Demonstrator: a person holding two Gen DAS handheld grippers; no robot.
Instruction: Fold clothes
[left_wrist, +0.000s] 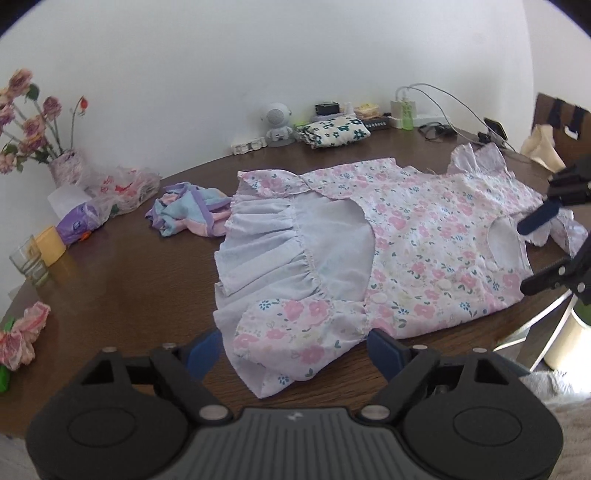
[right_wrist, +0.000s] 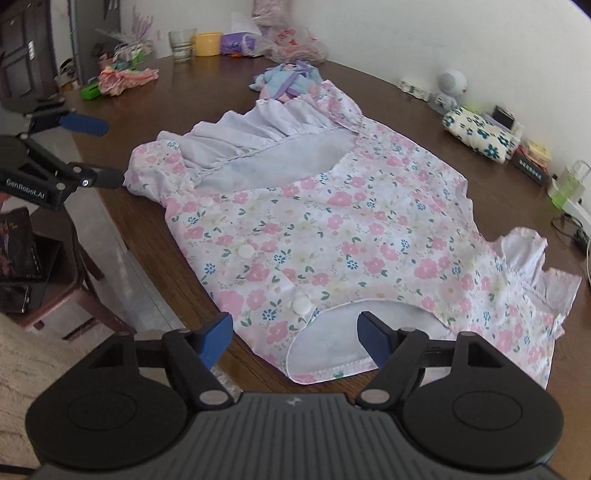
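Note:
A small floral dress (left_wrist: 424, 229) (right_wrist: 351, 229) with pale lilac ruffles lies spread flat on the brown table (left_wrist: 129, 277) (right_wrist: 184, 99). My left gripper (left_wrist: 293, 354) is open at the table's near edge, its blue fingers either side of a puffed floral sleeve without pressing it. From the right wrist view that same left gripper (right_wrist: 101, 151) shows at the dress's ruffled end. My right gripper (right_wrist: 295, 341) is open too, straddling the hemmed cut-out edge at the other end. In the left wrist view, the right gripper (left_wrist: 535, 254) appears at the far right.
A crumpled pastel garment (left_wrist: 184, 214) (right_wrist: 288, 79) lies beyond the ruffles. A folded floral cloth (left_wrist: 332, 133), a small white figure (left_wrist: 277, 122) and chargers with cables (left_wrist: 406, 110) line the wall. A flower vase (left_wrist: 66, 166), plastic bags (left_wrist: 122, 188), a glass (left_wrist: 27, 258) and a yellow cup (left_wrist: 51, 243) stand at the left.

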